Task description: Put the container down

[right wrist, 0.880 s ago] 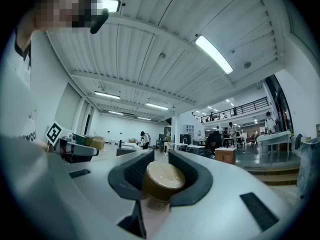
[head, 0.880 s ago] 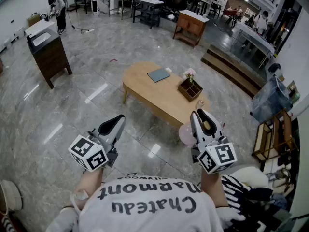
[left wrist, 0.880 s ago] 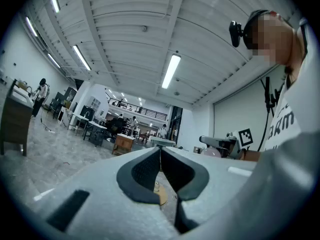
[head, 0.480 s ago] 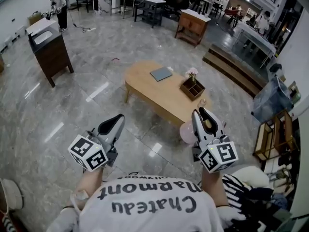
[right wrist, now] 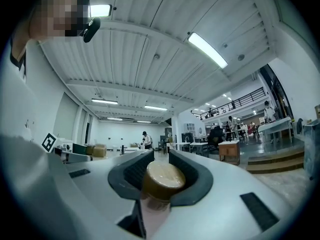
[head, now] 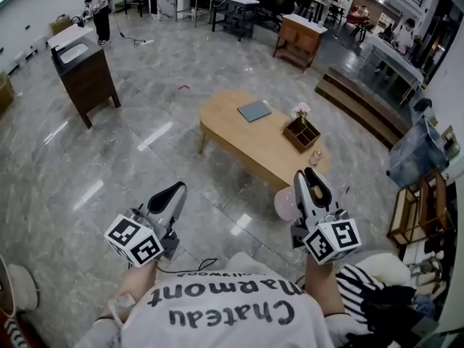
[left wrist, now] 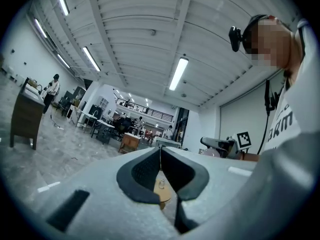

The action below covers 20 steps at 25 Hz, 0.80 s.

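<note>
The right gripper [head: 309, 175] hides most of the container [head: 283, 204].

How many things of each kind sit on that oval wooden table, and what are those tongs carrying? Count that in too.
grey book on the table: 1
wooden box with flowers on the table: 1
small glass on the table: 1
pinkish container with a tan lid, held in the right tongs: 1
Total: 4

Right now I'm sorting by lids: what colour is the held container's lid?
Lid: tan-brown; right gripper view.
</note>
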### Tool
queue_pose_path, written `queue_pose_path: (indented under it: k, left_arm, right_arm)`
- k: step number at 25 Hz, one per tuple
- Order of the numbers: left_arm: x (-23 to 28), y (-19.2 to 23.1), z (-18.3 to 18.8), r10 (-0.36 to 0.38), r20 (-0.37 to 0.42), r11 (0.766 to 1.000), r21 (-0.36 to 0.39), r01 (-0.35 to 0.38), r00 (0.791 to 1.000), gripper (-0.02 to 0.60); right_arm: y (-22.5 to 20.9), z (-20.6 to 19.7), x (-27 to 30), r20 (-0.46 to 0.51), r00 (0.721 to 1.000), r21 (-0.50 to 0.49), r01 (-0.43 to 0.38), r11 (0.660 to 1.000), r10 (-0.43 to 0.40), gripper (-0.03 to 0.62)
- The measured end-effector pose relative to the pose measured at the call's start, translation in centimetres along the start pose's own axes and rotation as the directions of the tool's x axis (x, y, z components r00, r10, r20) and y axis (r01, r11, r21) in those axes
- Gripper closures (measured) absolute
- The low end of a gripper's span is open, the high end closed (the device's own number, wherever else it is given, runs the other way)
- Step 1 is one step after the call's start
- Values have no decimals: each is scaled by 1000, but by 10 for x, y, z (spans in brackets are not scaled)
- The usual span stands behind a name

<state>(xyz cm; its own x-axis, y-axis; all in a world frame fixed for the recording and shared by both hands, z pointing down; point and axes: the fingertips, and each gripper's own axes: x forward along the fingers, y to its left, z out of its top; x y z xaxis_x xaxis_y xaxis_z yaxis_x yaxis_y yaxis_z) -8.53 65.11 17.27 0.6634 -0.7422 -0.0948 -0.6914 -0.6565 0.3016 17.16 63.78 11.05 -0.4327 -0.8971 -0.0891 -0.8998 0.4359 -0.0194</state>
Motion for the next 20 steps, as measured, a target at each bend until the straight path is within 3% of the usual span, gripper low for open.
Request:
queue_pose_path:
  k: [8,20]
  left_arm:
    - [16,23,-13,24,-55,1000,-7,-25,998,561]
    - [113,80,12,72,6,997,-23,-72,997,568]
  right_arm:
    - [-14,-23,32,-34,999,11,-22,1000,23,503]
    - [-84,-17,134,-18,997,-8,-71,997,71,503]
